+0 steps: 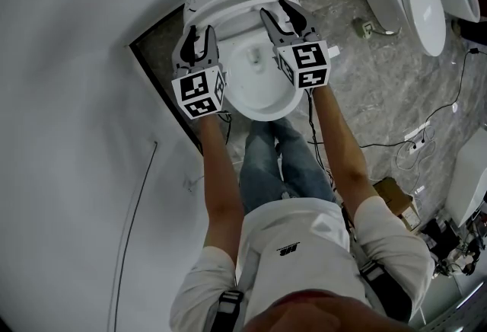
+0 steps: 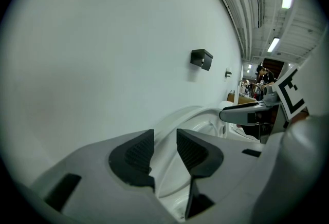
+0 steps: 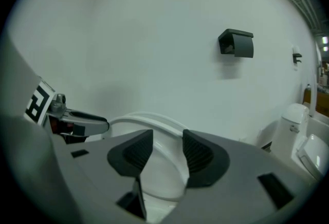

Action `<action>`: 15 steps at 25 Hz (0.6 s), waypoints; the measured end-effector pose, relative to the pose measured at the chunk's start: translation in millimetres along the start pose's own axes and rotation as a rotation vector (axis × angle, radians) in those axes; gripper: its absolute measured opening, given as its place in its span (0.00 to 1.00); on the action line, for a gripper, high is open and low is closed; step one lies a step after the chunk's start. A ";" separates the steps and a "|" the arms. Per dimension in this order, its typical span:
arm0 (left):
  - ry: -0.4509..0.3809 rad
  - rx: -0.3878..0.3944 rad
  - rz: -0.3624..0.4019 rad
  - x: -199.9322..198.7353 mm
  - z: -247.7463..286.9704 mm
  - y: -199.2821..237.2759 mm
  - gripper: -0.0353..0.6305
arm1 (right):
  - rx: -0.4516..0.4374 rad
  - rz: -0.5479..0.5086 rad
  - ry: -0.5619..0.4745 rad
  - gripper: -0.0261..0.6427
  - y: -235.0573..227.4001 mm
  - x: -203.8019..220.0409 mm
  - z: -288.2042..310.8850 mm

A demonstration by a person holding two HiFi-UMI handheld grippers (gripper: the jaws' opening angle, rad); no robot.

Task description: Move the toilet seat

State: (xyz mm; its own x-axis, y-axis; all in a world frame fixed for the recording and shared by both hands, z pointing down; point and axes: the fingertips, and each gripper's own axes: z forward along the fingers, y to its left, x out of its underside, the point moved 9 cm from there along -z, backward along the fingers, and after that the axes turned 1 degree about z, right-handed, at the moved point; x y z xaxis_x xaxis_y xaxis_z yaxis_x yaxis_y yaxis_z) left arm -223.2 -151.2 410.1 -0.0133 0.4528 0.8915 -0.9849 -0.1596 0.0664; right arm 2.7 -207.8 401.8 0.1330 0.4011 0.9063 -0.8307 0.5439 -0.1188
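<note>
My left tool (image 1: pixel 196 33) and my right tool (image 1: pixel 280 12) sit on each side of the toilet. The toilet seat (image 1: pixel 266 110) is right in front of them and between them. The jaws of both tools are a little apart. I can see the seat's white rim in each gap, but I can't see the pads squeezing it. So I think the job has only just begun. Both tools are in place, and the seat does not look moved yet. I still have to squeeze the rim and swing the seat.
</note>
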 end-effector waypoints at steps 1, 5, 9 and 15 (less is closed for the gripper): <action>0.000 0.002 0.002 -1.5 1.9 -0.9 0.29 | 0.000 -0.004 0.003 0.34 -2.1 -0.8 2.0; -0.004 0.015 0.007 -5.8 3.3 -3.7 0.28 | 0.005 -0.017 0.007 0.34 -5.5 -4.3 5.1; -0.009 0.038 0.028 -10.0 2.0 -10.9 0.25 | 0.012 -0.036 -0.003 0.34 -8.5 -7.9 3.2; -0.023 0.066 0.056 -15.4 -5.1 -23.1 0.18 | 0.006 -0.039 -0.020 0.29 -6.3 -11.1 -12.4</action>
State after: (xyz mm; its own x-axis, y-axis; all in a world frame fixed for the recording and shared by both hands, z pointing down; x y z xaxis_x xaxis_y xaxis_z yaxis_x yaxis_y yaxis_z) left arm -201.2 -150.0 392.5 -0.0635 0.4210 0.9048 -0.9692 -0.2421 0.0446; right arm 13.2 -206.5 387.4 0.1551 0.3650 0.9180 -0.8284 0.5543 -0.0804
